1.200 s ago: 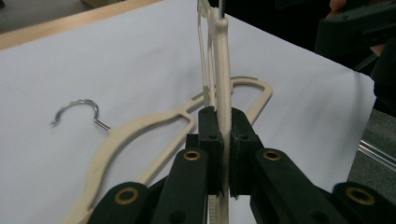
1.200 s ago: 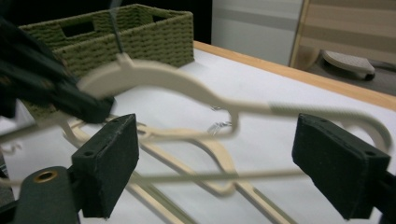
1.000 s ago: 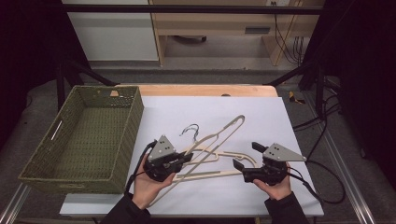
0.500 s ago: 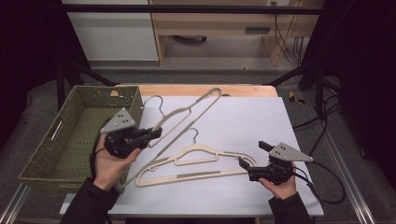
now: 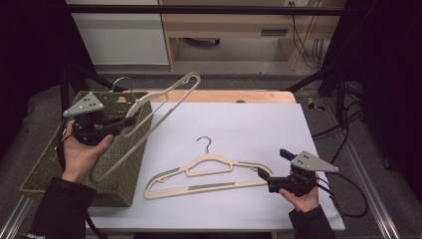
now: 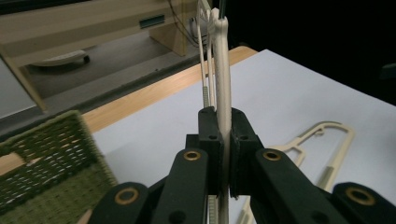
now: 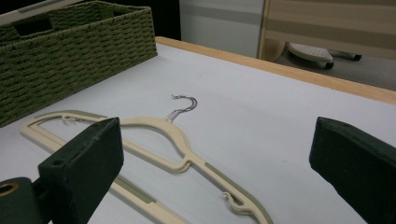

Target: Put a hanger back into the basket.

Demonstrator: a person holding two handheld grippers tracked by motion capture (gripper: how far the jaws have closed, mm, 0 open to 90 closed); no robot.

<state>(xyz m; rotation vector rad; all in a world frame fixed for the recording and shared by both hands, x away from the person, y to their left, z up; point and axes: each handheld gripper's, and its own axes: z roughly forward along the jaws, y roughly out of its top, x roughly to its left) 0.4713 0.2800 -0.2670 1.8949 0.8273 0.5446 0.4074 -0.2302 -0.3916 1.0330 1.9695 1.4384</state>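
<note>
Between the left gripper (image 5: 130, 121) fingers, one hanger (image 5: 164, 97) is pinched above the basket (image 5: 52, 164); a second hanger (image 5: 209, 174) lies before the right gripper (image 5: 262, 175), fingers just spreading, empty.

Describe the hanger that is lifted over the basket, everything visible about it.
The raised hanger is cream, plastic-looking, slim, with an open frame, grey-green grip strips and a thin metal hook. It is off the table, tilted on a slant above the green woven basket, its hook end over the basket. The left tongs are shut on one of its bars; nothing else is seen touching it. A second, matching hanger lies flat on the white tabletop.
</note>
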